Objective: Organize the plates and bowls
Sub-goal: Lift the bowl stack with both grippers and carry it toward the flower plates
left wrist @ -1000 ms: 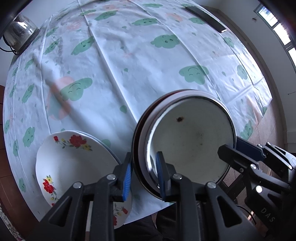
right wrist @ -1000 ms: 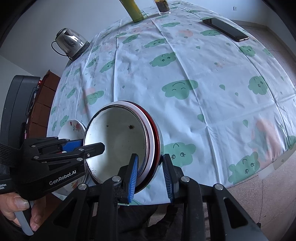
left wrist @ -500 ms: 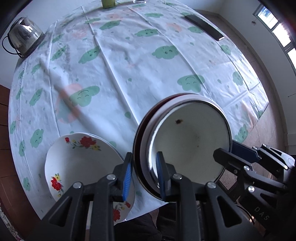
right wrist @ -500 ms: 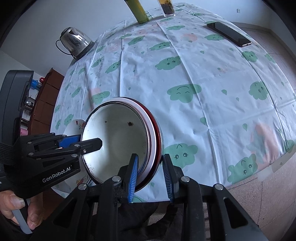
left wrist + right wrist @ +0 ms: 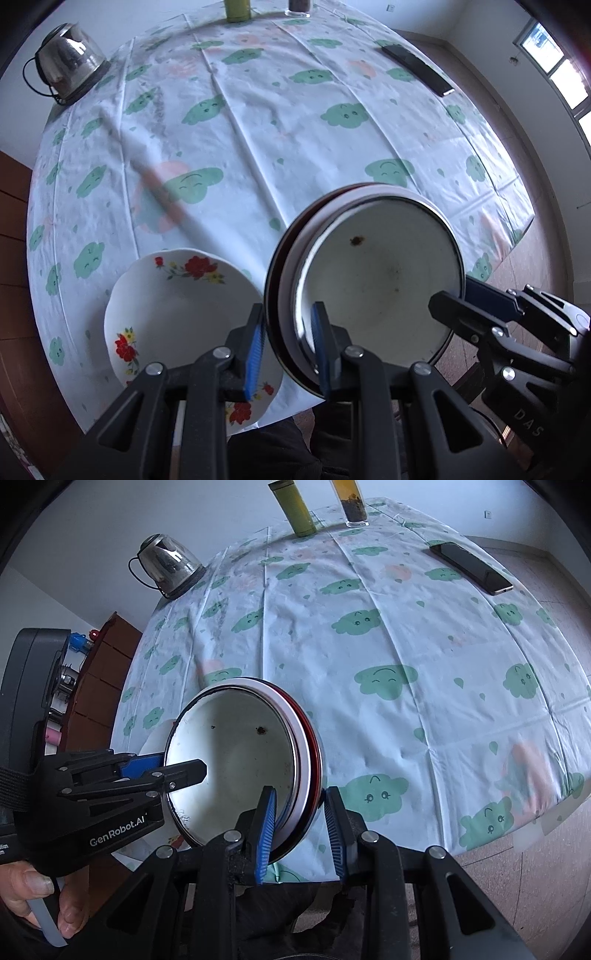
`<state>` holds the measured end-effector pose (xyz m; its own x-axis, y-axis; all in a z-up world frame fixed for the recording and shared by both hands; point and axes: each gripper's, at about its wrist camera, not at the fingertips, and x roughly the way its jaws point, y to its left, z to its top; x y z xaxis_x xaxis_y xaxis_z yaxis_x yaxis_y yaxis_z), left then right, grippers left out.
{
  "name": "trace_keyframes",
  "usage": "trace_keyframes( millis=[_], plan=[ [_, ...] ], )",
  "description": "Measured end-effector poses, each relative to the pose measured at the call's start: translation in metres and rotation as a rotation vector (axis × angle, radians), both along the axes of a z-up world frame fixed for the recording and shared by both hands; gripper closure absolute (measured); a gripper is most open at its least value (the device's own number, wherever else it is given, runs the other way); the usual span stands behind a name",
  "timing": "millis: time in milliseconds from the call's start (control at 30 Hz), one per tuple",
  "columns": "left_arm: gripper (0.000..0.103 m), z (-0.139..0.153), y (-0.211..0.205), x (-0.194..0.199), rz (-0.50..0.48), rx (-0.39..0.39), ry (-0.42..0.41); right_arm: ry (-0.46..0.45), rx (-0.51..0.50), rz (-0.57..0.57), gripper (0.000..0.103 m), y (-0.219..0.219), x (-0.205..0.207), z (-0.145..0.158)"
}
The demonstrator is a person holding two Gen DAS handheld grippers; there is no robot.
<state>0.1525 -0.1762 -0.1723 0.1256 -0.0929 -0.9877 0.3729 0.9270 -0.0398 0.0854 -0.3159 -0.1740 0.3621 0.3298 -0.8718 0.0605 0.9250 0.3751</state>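
Observation:
A stack of nested bowls (image 5: 380, 277), a white enamel bowl inside a white one and a dark red one, hangs tilted above the near table edge. My left gripper (image 5: 288, 314) is shut on its left rim, blue pads pressing from both sides. My right gripper (image 5: 301, 794) is shut on the opposite rim of the bowl stack (image 5: 236, 760). Each gripper shows in the other's view: the right gripper (image 5: 461, 291) and the left gripper (image 5: 173, 762). A white plate with red flowers (image 5: 177, 314) lies on the tablecloth below, left of the stack.
The cloud-print tablecloth (image 5: 258, 122) covers a round table. A steel kettle (image 5: 166, 561) stands at the far left, a green bottle (image 5: 291, 507) and a glass (image 5: 349, 502) at the far edge, and a phone (image 5: 471, 566) at the far right. A hand (image 5: 37, 893) holds the left gripper.
Both grippers have risen together with the bowl stack held between them. The table looks farther away, and the flowered plate and the far edge show more fully.

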Motion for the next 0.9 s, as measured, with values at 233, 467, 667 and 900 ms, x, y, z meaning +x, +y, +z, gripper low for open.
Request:
trace_keyframes(
  millis=[233, 467, 667, 900],
  plan=[
    [0.081, 0.006, 0.015, -0.003, 0.034, -0.003, -0.014, -0.016, -0.001, 0.032, 0.074, 0.013, 0.000, 0.006],
    [0.081, 0.011, 0.030, -0.005, 0.069, -0.002, -0.026, -0.027, -0.002, 0.067, 0.074, 0.027, 0.002, 0.011],
    [0.081, 0.013, 0.042, -0.006, 0.095, -0.002, -0.030, -0.038, -0.001, 0.092, 0.074, 0.038, 0.004, 0.016],
    [0.081, 0.016, 0.057, -0.007, 0.123, -0.005, -0.035, -0.047, -0.004, 0.121, 0.074, 0.051, 0.007, 0.020]
  ],
)
